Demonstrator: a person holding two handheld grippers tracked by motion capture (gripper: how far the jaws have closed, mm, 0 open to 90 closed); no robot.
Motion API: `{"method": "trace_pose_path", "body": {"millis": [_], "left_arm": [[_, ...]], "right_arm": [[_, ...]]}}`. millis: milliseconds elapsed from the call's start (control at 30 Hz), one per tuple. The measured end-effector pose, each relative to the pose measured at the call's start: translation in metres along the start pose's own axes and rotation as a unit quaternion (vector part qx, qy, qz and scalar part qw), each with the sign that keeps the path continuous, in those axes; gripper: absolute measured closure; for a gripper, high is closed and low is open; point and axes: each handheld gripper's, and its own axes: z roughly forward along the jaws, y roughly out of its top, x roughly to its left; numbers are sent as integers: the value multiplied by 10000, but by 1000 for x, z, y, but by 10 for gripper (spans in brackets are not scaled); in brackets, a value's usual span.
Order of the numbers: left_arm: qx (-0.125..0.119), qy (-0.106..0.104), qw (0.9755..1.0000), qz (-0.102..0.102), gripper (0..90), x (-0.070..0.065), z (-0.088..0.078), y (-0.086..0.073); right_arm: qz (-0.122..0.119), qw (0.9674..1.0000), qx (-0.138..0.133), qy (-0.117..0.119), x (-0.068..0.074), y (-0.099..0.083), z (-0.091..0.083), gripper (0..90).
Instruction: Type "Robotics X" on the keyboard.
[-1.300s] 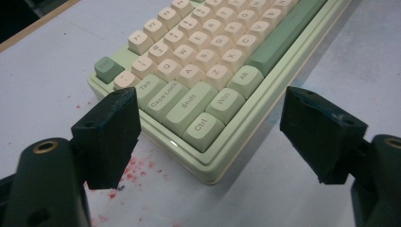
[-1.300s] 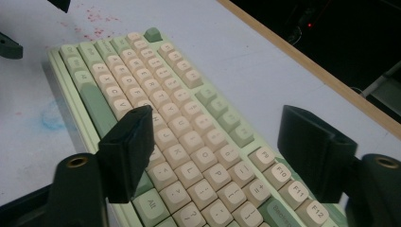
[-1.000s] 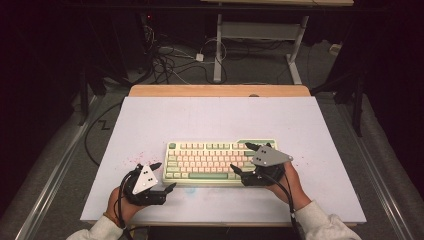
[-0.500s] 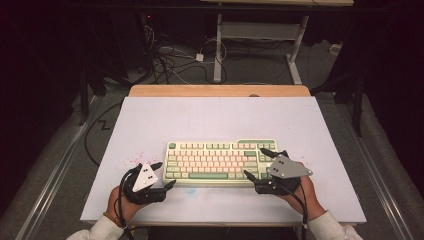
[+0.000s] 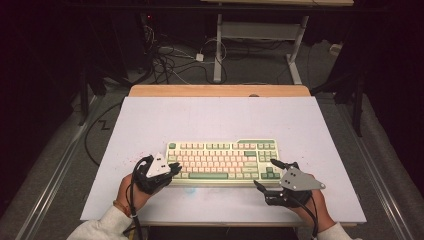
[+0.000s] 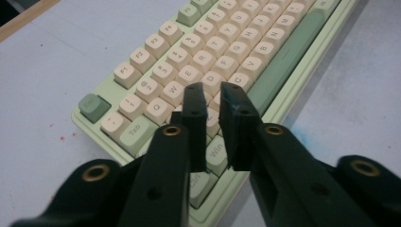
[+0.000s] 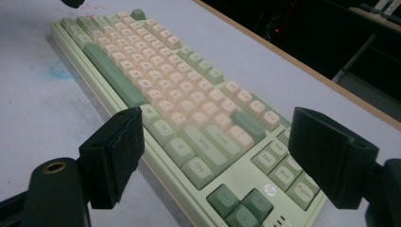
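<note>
We see the keyboard [image 5: 223, 159] long axis running 9 to 3 on the surface [image 5: 215, 117]. Left gripper [image 5: 172, 170] fingers, just clenched on nothing, hover over its 9 o'clock end. Right gripper [image 5: 267, 175] fingers, released, straddle the 3 o'clock near corner.

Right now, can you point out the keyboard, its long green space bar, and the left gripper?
keyboard [image 5: 220, 160]: high view, on the middle rows of keys.
space bar [image 6: 283, 61]: left gripper view, on the bar's middle.
left gripper [image 6: 212, 92]: left gripper view, between its nearly closed tips.

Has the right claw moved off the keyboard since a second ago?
Yes. The right claw has slid from over the keyboard's right end to its near right corner.
</note>
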Motion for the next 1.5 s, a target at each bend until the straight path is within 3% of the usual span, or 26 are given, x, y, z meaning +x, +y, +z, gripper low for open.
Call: {"method": "trace_pose_path", "body": {"millis": [100,667,867,1300,1500], "left_arm": [[125,-14,9999,80,876,1,6,8],[451,-298,9980,342,876,3,52,53],[503,-319,9977,327,876,4,65,59],[543,-310,9975,330,876,2,73,62],[749,-315,9962,326,877,2,84,58]], "right_arm": [[-12,10000,23,0,1,-3,-1,201],[-86,9997,201,74,7,-8,4,202],[-102,9997,224,84,6,-9,6,202],[-166,9995,270,90,8,-9,7,202],[-199,9993,317,98,8,-10,8,204]]}}
